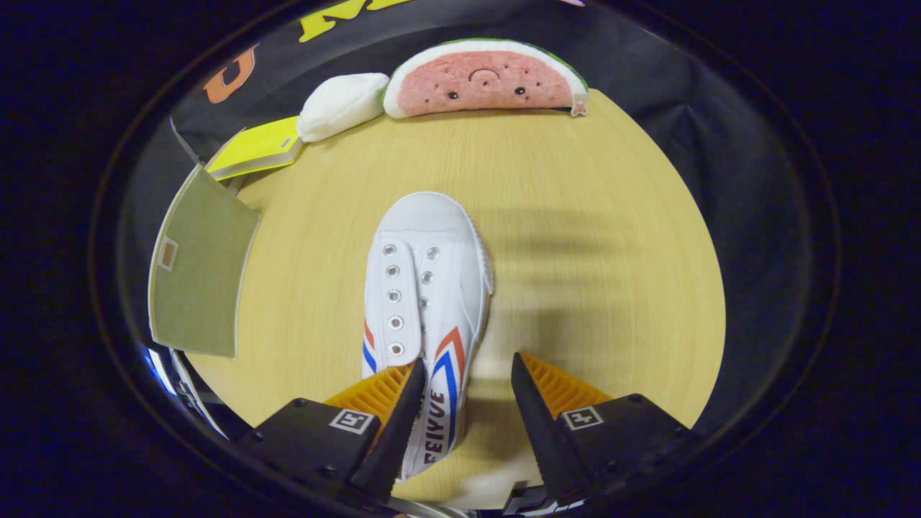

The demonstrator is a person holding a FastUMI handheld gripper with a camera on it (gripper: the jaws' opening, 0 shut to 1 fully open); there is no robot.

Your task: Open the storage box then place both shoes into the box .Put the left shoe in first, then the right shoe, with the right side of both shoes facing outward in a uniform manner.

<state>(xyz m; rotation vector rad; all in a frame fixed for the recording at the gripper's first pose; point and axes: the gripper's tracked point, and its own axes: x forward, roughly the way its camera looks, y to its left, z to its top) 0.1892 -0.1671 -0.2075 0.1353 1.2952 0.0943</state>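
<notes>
Bench: bare wood right of and beyond the shoe; box lid stands near on the left. Shoe lies toe away, heel between the fingers. Tool wide, gripping nothing. Recommend closing squarely on the heel collar, clear of the lid.

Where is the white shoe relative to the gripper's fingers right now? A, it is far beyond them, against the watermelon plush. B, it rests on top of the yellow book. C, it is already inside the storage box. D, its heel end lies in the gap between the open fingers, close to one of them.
D: the white shoe lies on the wooden table, heel end between the open gripper fingers, toe pointing toward the watermelon plush.
</notes>
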